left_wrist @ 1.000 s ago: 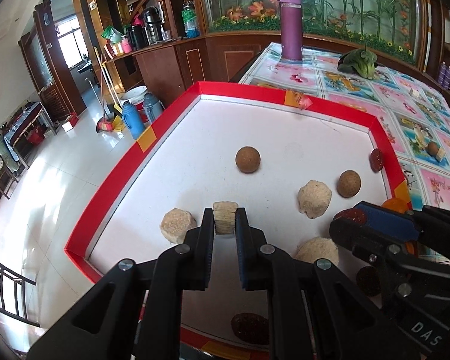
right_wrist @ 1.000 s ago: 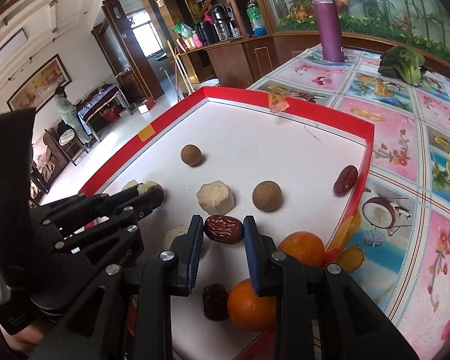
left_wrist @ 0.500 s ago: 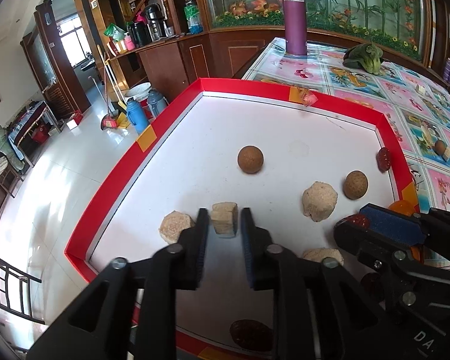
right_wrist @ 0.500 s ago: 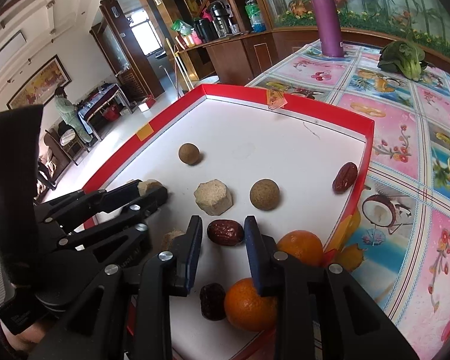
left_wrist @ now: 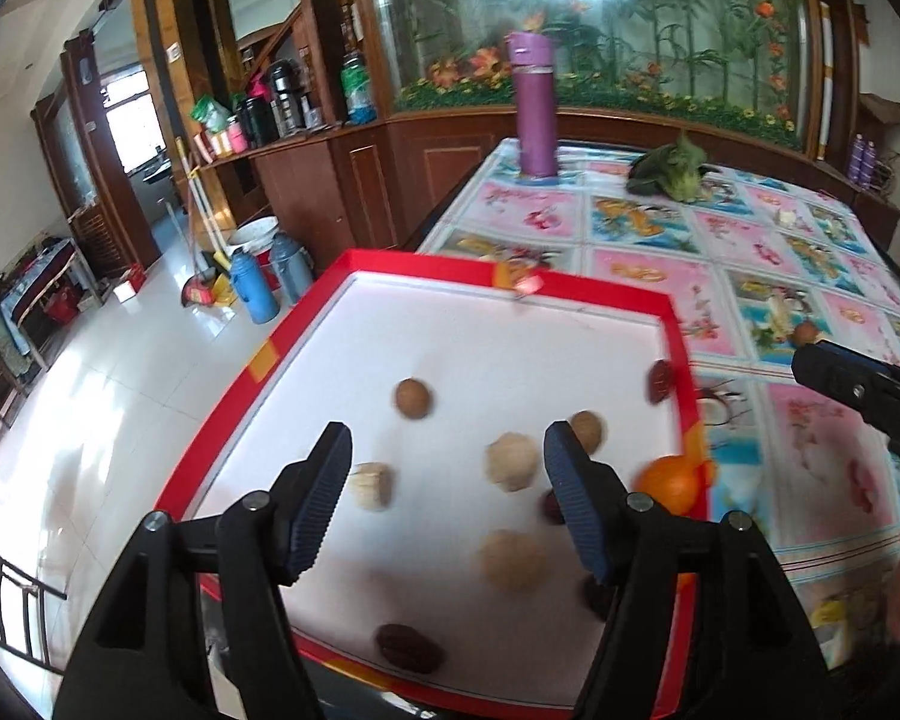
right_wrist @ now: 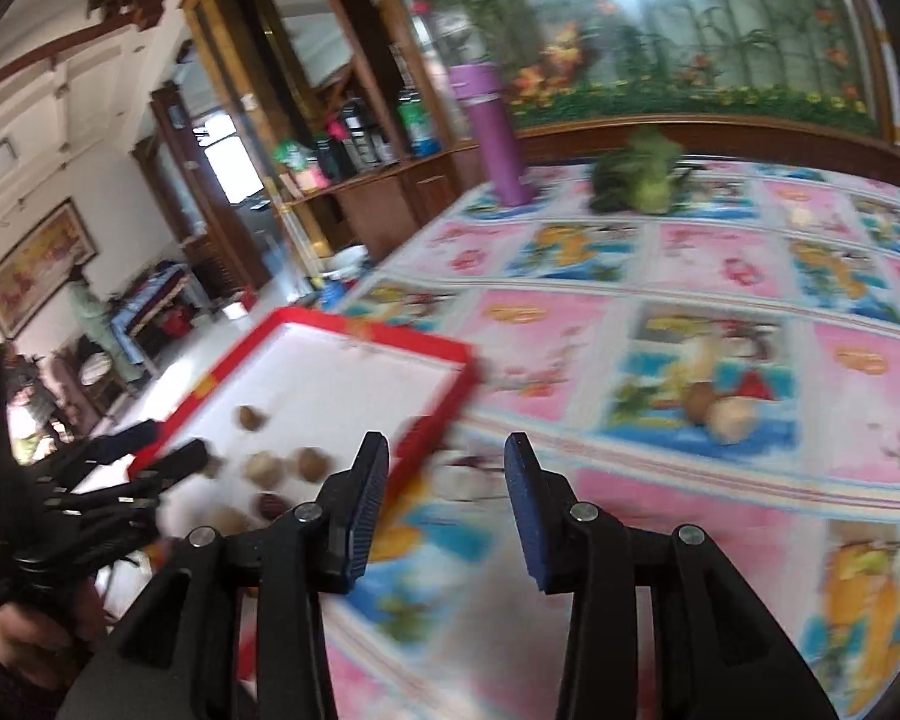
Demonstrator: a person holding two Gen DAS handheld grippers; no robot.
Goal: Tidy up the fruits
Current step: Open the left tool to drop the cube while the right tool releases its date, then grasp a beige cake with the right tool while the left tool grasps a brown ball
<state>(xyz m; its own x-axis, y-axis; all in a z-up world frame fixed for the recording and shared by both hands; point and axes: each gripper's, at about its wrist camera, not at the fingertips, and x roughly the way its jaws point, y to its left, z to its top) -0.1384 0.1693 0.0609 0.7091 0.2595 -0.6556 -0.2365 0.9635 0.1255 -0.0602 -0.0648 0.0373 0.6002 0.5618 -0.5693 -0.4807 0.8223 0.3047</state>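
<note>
Both tongs, L [left_wrist: 447, 498] & R [right_wrist: 447, 504], gape apart, holding nothing, over desk w/ cartoon-print cloth [right_wrist: 720, 264]; red-rimmed tray [left_wrist: 510, 285] near left, purple flask [left_wrist: 537, 111] far, wood cabinets behind.

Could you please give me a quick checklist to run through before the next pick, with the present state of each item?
1. Left gripper open and empty: ok.
2. Right gripper open and empty: ok.
3. Right gripper aimed at the two fruits on the tablecloth: not ok, they lie ahead to its right.
4. Path to those fruits free: ok, only tablecloth between.
5. Red-rimmed tray flat on the table: ok.
6. Fruit type of the pair: cannot tell, blurred.
</note>
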